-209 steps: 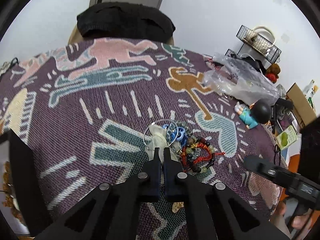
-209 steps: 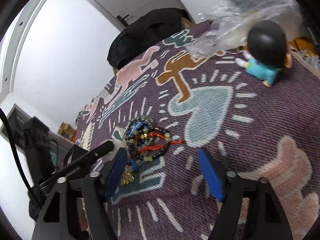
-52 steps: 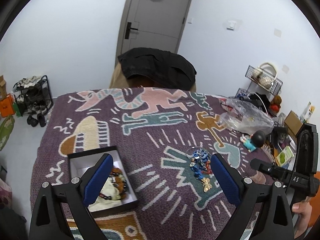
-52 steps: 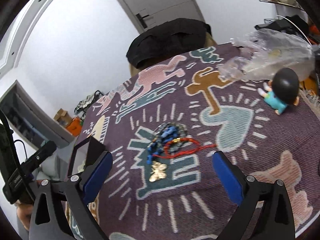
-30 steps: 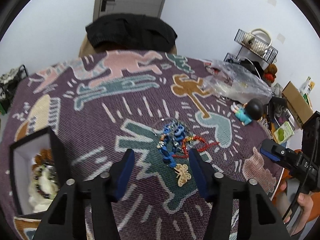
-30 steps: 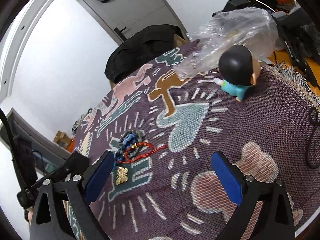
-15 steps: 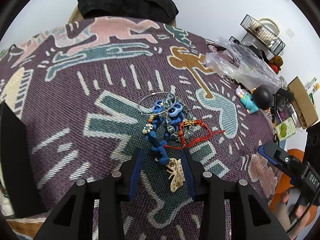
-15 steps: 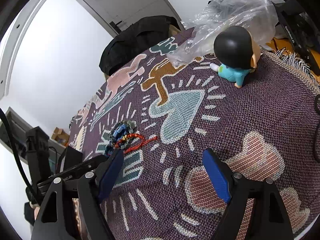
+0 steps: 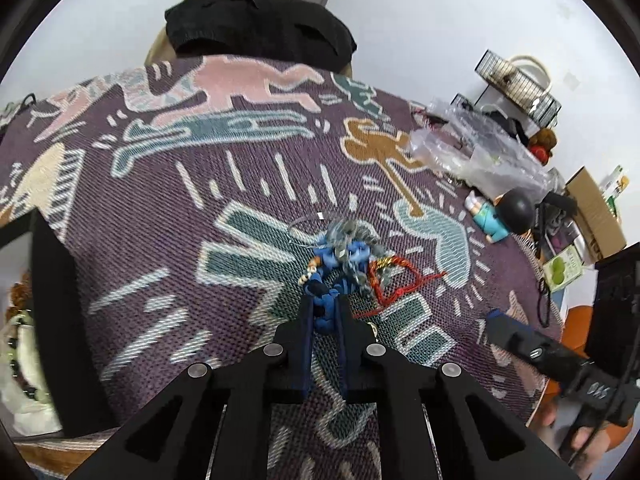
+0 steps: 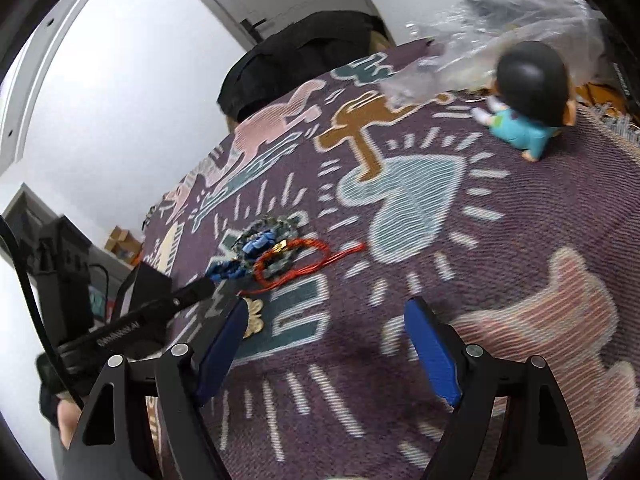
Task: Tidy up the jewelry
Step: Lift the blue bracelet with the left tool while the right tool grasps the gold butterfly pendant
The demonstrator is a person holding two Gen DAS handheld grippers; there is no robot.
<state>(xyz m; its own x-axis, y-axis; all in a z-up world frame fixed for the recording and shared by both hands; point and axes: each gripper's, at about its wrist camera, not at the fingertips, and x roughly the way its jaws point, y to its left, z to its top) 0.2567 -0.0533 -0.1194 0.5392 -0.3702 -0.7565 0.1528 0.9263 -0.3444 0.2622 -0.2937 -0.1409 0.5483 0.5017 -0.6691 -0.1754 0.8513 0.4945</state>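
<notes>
A small pile of jewelry lies mid-cloth: a blue bead bracelet point(image 9: 326, 304), a grey bead bracelet point(image 9: 352, 240), a thin wire hoop point(image 9: 306, 222) and a red cord bracelet point(image 9: 394, 284). My left gripper point(image 9: 324, 308) is shut on the near end of the blue bead bracelet. The pile also shows in the right wrist view, with the blue bracelet point(image 10: 256, 246) and red cord point(image 10: 304, 260). A gold butterfly piece point(image 10: 252, 320) lies close by. My right gripper point(image 10: 326, 344) is open and empty above the cloth. The open black jewelry box point(image 9: 48, 312) sits at the left, beads inside.
The patterned purple tablecloth point(image 9: 160, 200) covers the table. A toy figure with a black head point(image 10: 528, 92) and a crumpled clear plastic bag point(image 9: 476, 156) lie at the far right. A chair with black clothing point(image 9: 256, 28) stands behind the table.
My left gripper has come down onto the jewelry pile and its jaws have closed from wide open onto the blue bead bracelet. My right gripper has stayed open, shifting slightly.
</notes>
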